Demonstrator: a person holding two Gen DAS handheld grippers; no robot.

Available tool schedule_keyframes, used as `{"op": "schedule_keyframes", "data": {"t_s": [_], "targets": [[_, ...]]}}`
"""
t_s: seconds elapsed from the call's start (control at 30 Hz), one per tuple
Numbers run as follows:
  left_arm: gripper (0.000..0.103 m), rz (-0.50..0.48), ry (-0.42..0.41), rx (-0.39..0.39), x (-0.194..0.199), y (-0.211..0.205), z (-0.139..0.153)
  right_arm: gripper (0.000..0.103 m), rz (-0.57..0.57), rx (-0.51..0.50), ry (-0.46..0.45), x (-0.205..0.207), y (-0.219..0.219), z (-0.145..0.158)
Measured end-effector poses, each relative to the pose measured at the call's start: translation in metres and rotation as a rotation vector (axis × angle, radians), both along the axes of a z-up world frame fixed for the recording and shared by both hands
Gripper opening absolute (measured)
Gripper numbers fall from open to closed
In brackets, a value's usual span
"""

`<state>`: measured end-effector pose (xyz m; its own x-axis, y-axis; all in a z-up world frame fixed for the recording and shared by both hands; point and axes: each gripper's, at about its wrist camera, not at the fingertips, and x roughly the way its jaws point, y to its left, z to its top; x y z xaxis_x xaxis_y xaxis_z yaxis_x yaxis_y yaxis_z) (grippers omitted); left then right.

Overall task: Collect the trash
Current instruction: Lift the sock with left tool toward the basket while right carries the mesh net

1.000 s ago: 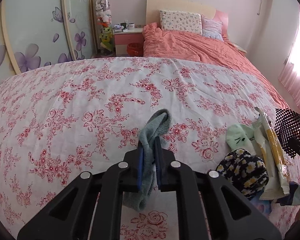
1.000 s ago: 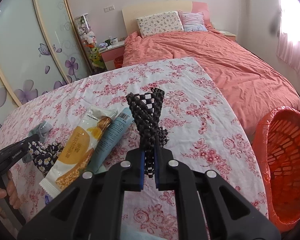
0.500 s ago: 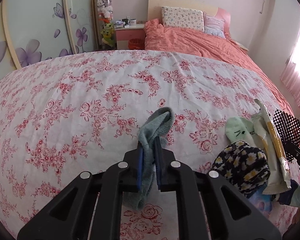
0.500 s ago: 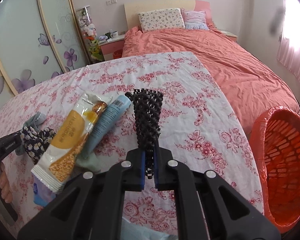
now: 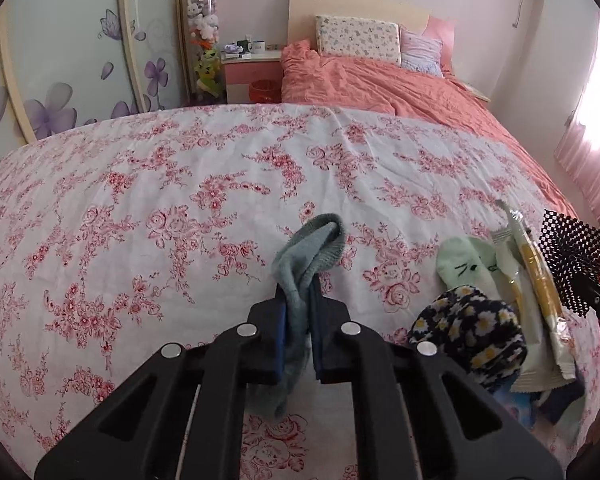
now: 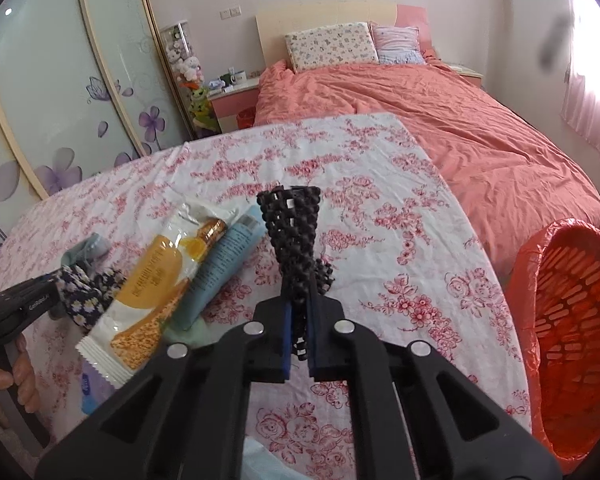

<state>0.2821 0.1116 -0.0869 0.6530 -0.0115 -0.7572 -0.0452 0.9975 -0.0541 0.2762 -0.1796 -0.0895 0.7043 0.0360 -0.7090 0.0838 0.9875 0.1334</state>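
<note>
In the left wrist view we see the left gripper [image 5: 299,304] clamped on a grey sock [image 5: 306,258], a soft knitted thing folded over so its rounded cuff rises just past the fingertips while the rest droops below the pads. Right of the fingers lie a pale green sock [image 5: 462,266] with a small stitched face and a dark bundle printed with daisies [image 5: 470,334], touching each other on the flowered cloth [image 5: 140,208]. These two show poorly from the other side.

The right wrist view gives us what the left cannot: an orange basket [image 6: 576,344] of slotted plastic lined with a thin orange bag, off to the right of the fingers beyond the cloth's edge. Here the right gripper [image 6: 299,312] is closed on a black-and-white checked mesh piece [image 6: 294,236], stiff and bumpy, flaring wider above the fingertips like a funnel. Left of the fingers, flat on the cloth, lie a glossy white and yellow snack wrapper [image 6: 156,276] with crimped ends and, touching it, a smooth pale blue tube [image 6: 220,264]. At the far left edge a hand [image 6: 4,380] grips the other black handle.

Both views share the salmon quilted bed [image 6: 460,128] beyond the fingers, with two pillows against a pale headboard.
</note>
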Motion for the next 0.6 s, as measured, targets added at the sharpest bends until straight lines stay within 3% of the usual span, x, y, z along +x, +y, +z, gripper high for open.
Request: {"op": "schedule_keyframes", "data": {"t_s": [0.6], "targets": [[0.01, -0.047, -0.132, 0.012, -0.041, -0.037, 0.075, 0.006, -0.108, -0.027, -0.154, -0.074, -0.027, 0.07]]}}
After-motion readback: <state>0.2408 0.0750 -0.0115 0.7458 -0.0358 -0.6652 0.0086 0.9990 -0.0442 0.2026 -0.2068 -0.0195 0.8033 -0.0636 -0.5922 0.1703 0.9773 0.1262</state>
